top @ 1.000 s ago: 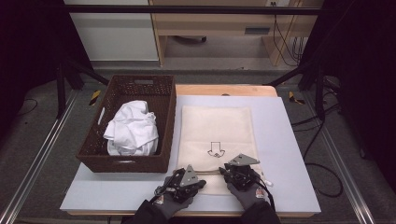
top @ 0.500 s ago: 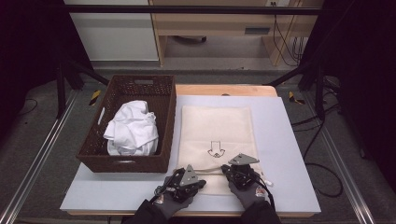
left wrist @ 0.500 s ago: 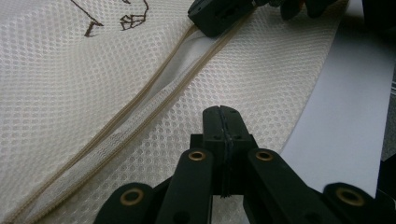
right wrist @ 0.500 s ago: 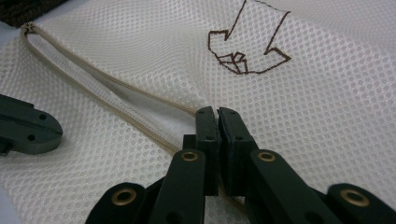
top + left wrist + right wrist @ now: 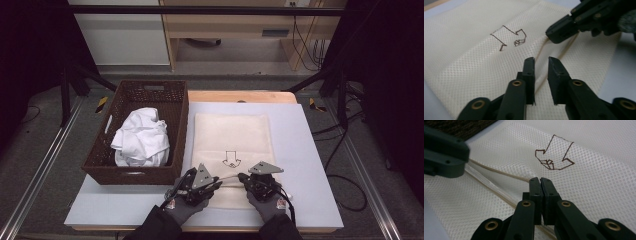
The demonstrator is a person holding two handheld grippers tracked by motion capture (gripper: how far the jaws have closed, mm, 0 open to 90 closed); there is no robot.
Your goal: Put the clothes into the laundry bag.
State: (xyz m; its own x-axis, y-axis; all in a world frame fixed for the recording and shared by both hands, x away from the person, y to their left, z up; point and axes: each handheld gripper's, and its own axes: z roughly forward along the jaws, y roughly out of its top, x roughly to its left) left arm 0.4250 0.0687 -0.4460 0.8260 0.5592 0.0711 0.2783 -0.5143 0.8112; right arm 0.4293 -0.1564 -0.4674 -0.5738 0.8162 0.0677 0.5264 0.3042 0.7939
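Observation:
A cream mesh bag (image 5: 232, 132) with a drawn arrow (image 5: 231, 159) lies flat on the white table top (image 5: 305, 165). My left gripper (image 5: 217, 183) hovers at the bag's near edge. In the left gripper view, the left gripper (image 5: 541, 60) has its jaws a little apart; they have just been opening. The bag's seam (image 5: 541, 51) runs below the gap, unpinched. My right gripper (image 5: 241, 177) is next to it. In the right gripper view, the right gripper (image 5: 539, 180) is shut on a fold of mesh at the seam, just below the arrow (image 5: 554, 155).
A dark wicker basket (image 5: 130, 95) stands to the left of the bag with a crumpled white cloth (image 5: 141, 142) inside. A wooden board (image 5: 240, 96) sticks out behind the table top. Cables (image 5: 345, 185) hang off the right side.
My left gripper has lifted slightly and its jaws have parted. The right gripper has stayed at the seam with its jaws together.

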